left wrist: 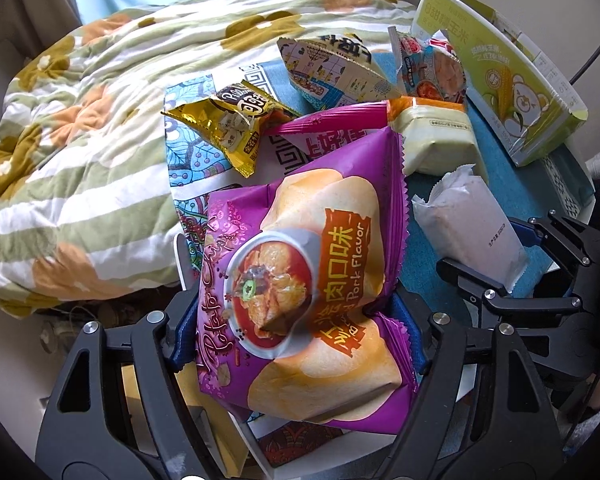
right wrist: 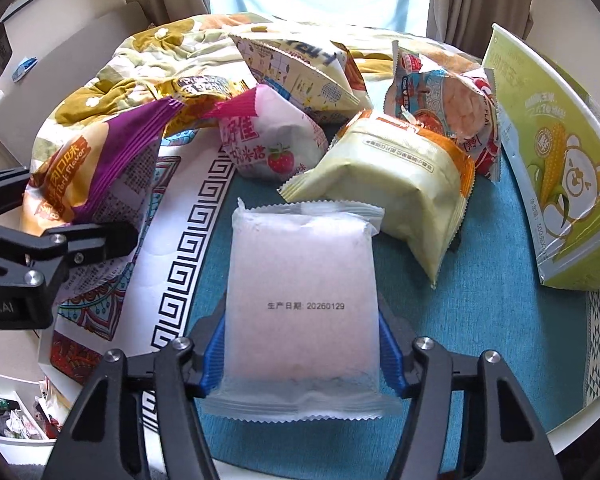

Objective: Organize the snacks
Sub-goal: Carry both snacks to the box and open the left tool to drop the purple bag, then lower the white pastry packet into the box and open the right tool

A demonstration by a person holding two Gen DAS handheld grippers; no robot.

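The left gripper (left wrist: 300,336) has its jaws pressed on a purple chip bag (left wrist: 300,280), which fills the lower middle of the left wrist view. The right gripper (right wrist: 302,360) is clamped on a white packet (right wrist: 302,300) (a date is printed on it) at lower centre, above the blue cloth (right wrist: 480,320).
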